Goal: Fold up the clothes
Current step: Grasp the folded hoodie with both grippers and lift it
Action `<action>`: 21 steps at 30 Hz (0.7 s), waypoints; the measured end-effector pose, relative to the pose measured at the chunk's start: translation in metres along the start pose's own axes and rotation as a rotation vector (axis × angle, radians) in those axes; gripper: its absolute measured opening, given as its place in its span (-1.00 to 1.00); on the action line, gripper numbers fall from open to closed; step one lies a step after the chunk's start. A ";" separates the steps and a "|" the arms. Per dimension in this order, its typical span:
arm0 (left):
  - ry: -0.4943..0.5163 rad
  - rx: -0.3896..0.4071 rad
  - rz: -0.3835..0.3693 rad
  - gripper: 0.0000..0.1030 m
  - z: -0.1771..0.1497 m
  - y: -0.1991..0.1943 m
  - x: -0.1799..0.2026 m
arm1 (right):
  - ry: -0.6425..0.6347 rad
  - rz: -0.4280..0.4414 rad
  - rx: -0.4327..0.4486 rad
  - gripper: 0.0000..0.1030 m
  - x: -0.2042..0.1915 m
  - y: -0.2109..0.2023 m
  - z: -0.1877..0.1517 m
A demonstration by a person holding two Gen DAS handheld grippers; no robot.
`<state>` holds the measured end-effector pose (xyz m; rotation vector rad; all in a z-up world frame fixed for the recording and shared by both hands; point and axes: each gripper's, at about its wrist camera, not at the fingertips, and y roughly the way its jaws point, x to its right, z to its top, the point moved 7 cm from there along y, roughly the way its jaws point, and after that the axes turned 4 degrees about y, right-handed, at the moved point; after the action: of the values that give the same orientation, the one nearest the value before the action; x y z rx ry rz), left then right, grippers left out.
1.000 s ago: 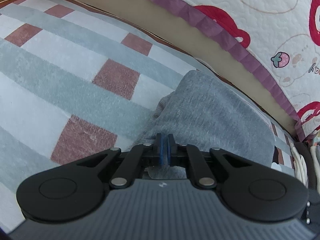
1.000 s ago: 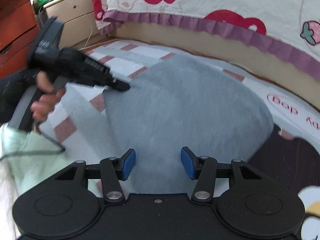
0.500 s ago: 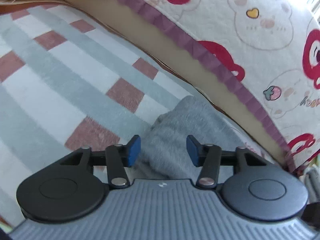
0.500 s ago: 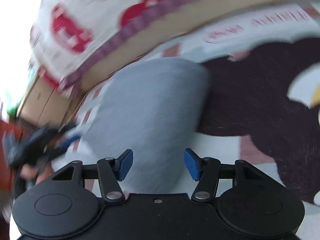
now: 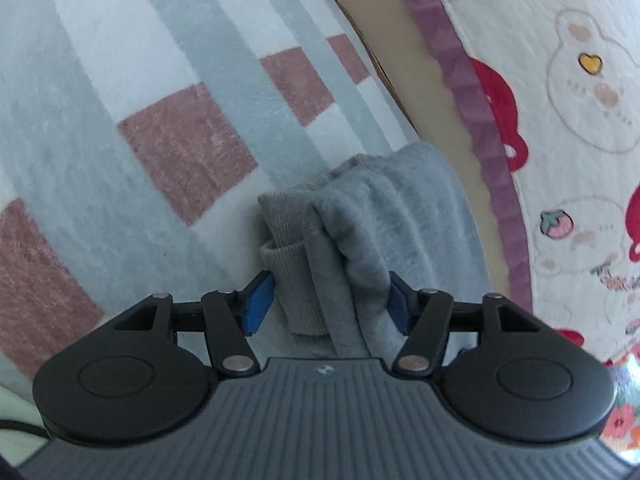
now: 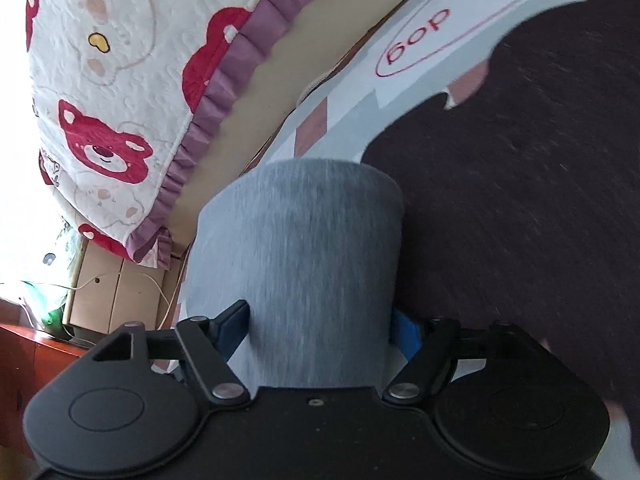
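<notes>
A folded grey fleece garment (image 5: 380,208) lies on a checked rug (image 5: 120,80) beside the bed. My left gripper (image 5: 328,306) straddles its bunched end, where a ribbed cuff (image 5: 296,280) sticks out. Its jaws are opening, with the cloth between the blue pads (image 5: 258,304) and not clamped. In the right wrist view the garment (image 6: 300,240) runs away from me as a smooth grey slab. My right gripper (image 6: 320,328) sits over its near end. Its jaws are opening wide, the cloth filling the gap between them.
A white quilt with red bears and a purple frill (image 5: 480,120) hangs over the beige bed base (image 6: 256,92) close beside the garment. A dark patch of the rug (image 6: 520,200) lies on the right. Cardboard boxes (image 6: 120,296) and red-brown wooden furniture (image 6: 36,344) stand at the lower left.
The left jaws went from shut to open around the garment's end. The right jaws spread wider. Both grippers rolled and sank closer to the cloth. The left gripper left the right view.
</notes>
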<state>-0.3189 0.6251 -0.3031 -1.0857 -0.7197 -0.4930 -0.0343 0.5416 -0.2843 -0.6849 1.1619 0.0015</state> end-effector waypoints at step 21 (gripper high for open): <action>0.285 0.054 -0.003 -0.27 -0.008 0.009 0.062 | -0.302 -0.009 0.109 -0.06 -0.048 -0.059 0.015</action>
<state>-0.2680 0.6199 -0.2654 -0.9394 -0.4811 -0.6136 -0.0215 0.5182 -0.2116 -0.5708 0.8625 0.0323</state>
